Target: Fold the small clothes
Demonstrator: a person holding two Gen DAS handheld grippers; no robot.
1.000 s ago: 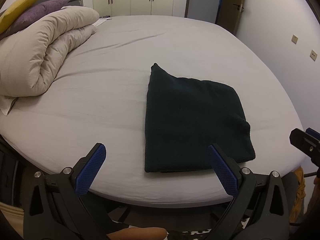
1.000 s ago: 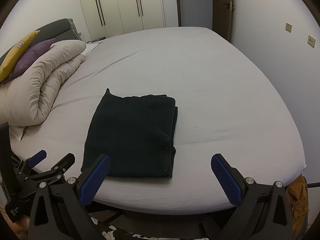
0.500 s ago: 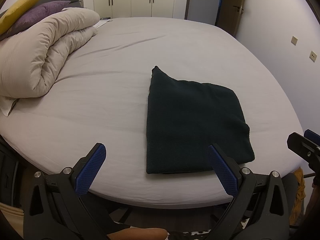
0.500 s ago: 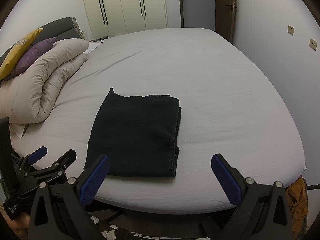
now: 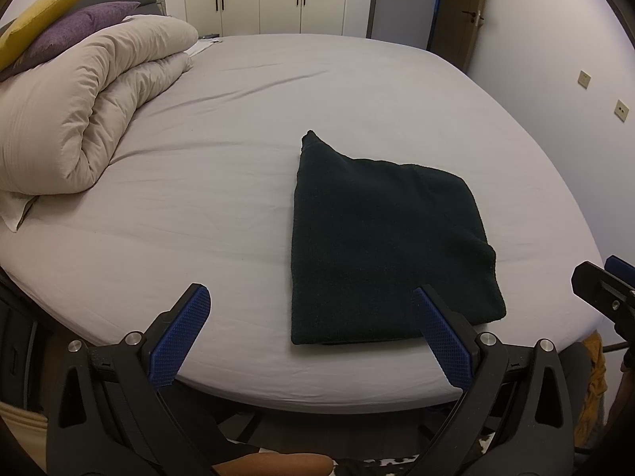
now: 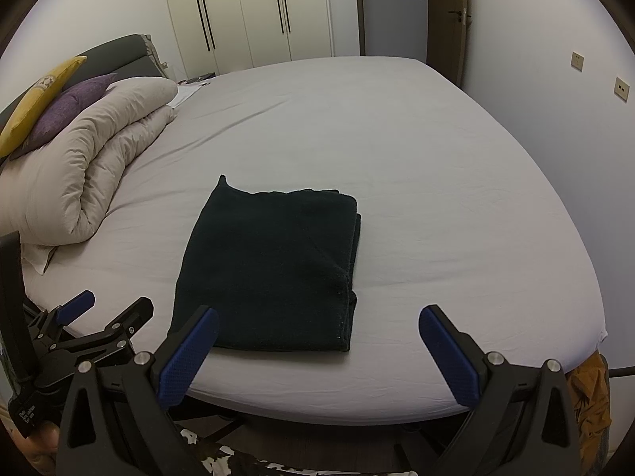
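Left wrist view: the left gripper occupies the lower part of the frame, its two black fingers with blue textured pads spread wide apart and holding nothing. It hangs at the near edge of the bed, clear of the fabric. The dark green folded knitted garment lies flat on the light grey fitted bed sheet, right of frame centre, near the bed's front edge. Its outline is roughly rectangular, with one pointed corner projecting toward the upper left. The right-hand pad overlaps the garment's lower edge in the picture; contact cannot be determined. A rolled beige quilted duvet sits at the upper left, with a purple cushion and a yellow cushion above it. Part of the right gripper's black frame appears at the right edge.

Right wrist view: the right gripper fills the lower part of the frame, jaws fully spread and empty, positioned just off the bed's near edge. The garment lies at centre-left of the frame, layered edges visible along its right side. The left gripper appears at the lower left, also spread. White wardrobe doors with dark vertical handles stand at the top of the frame.
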